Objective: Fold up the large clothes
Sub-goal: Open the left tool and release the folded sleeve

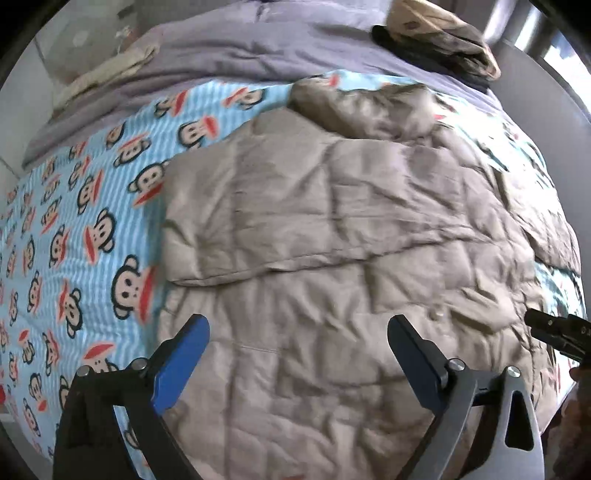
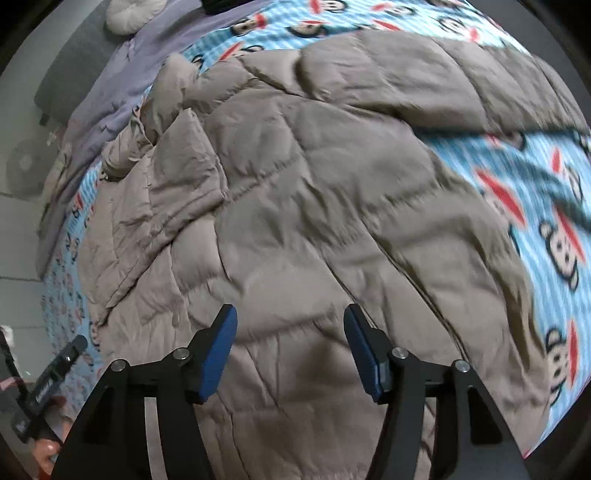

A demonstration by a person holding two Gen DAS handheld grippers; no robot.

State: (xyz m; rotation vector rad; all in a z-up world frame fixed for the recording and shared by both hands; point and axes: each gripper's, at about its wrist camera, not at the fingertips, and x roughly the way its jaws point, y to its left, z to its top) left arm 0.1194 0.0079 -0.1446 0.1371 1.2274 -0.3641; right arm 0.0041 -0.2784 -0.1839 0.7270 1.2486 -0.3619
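A large beige quilted puffer coat (image 1: 332, 229) lies spread on a bed with a blue monkey-print sheet (image 1: 74, 221). One sleeve is folded across its body in the left wrist view. My left gripper (image 1: 297, 325) is open and empty, hovering over the coat's lower part. My right gripper (image 2: 290, 314) is open and empty above the same coat (image 2: 295, 192). The right gripper's tip shows at the right edge of the left wrist view (image 1: 554, 332); the left gripper shows at the lower left of the right wrist view (image 2: 55, 373).
A lilac duvet (image 1: 258, 48) is bunched at the far side of the bed. A pile of dark and tan clothes (image 1: 436, 40) lies on it at the back right. A pale cloth (image 1: 110, 70) lies at the back left. A white cushion (image 2: 133, 14) sits by the headboard.
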